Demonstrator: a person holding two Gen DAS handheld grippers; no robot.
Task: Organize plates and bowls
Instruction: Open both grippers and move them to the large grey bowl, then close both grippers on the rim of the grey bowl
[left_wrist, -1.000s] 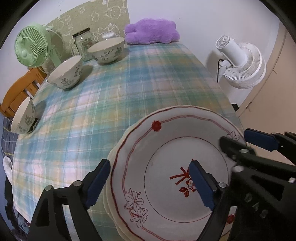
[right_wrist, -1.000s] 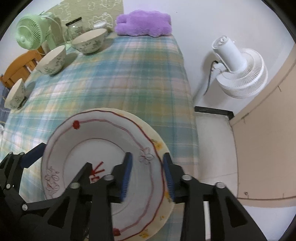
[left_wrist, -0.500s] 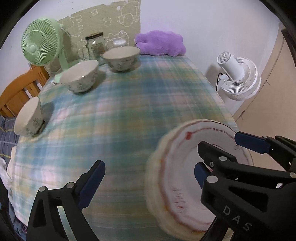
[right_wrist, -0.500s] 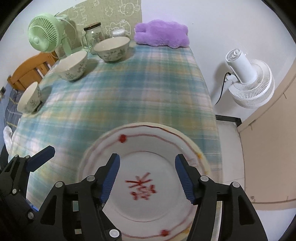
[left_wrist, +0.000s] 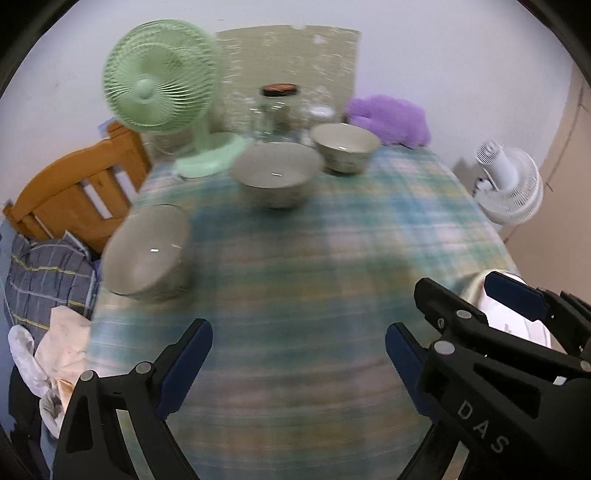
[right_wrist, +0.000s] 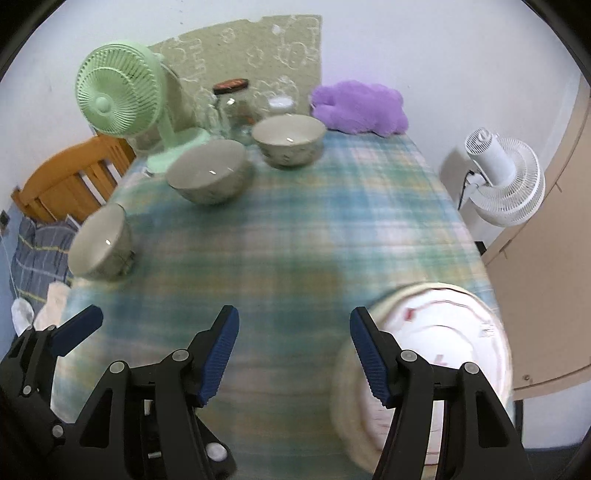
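Observation:
A stack of white plates with red trim (right_wrist: 443, 332) lies at the table's near right corner. My right gripper (right_wrist: 295, 354) hangs open just left of the stack with only tablecloth between its pads. My left gripper (left_wrist: 295, 363) is also open and empty over the checked cloth. In the left wrist view the plates (left_wrist: 517, 328) show behind a finger of my right gripper (left_wrist: 513, 297). Three floral bowls stand apart: one near the left edge (right_wrist: 99, 243), one in the middle (right_wrist: 207, 173), one at the back (right_wrist: 290, 138).
A green desk fan (right_wrist: 118, 92), glass jars (right_wrist: 236, 107) and a purple plush (right_wrist: 358, 107) line the far end of the table (right_wrist: 314, 229). A wooden chair (right_wrist: 70, 177) with cloths stands at the left. A white floor fan (right_wrist: 506, 181) stands at the right.
My right gripper opened off the top plate's rim. Both grippers lifted and swung left away from the plates, which now sit at the lower right. The bowls look nearer.

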